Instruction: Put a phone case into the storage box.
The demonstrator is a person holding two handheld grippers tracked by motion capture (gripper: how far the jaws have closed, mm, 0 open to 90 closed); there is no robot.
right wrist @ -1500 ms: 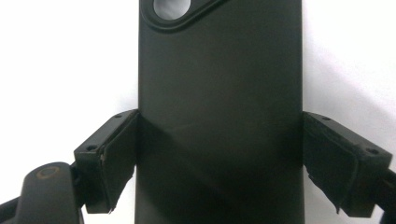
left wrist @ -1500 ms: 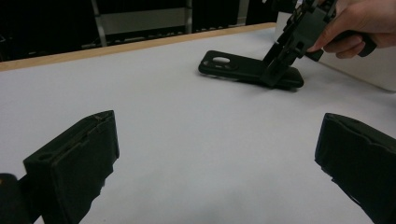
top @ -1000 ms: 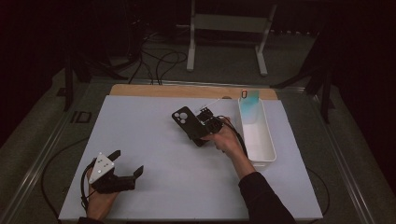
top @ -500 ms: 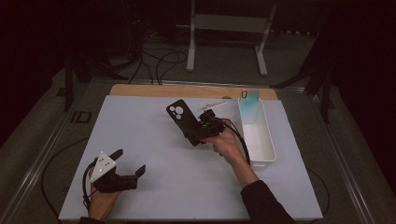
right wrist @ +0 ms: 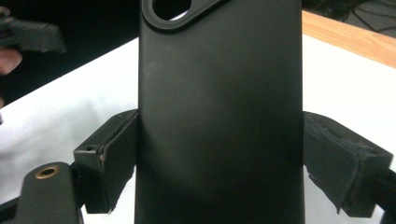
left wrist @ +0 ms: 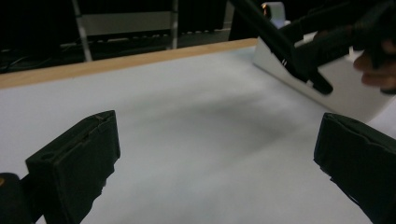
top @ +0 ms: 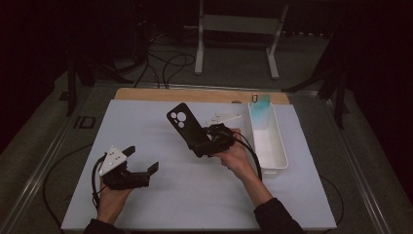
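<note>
Two grippers on my feed. My right gripper (top: 207, 141) is pinching a black phone case (top: 187, 127) by its long edges, jaws pressed tight on both sides, and holding it up off the white table (top: 160, 195) near the middle, camera cutout end pointing away from me. A white tray (top: 268, 141) sits just to the right of it. My left gripper (top: 141, 163) sits low at the near left with its jaws spread wide, nothing between them.
</note>
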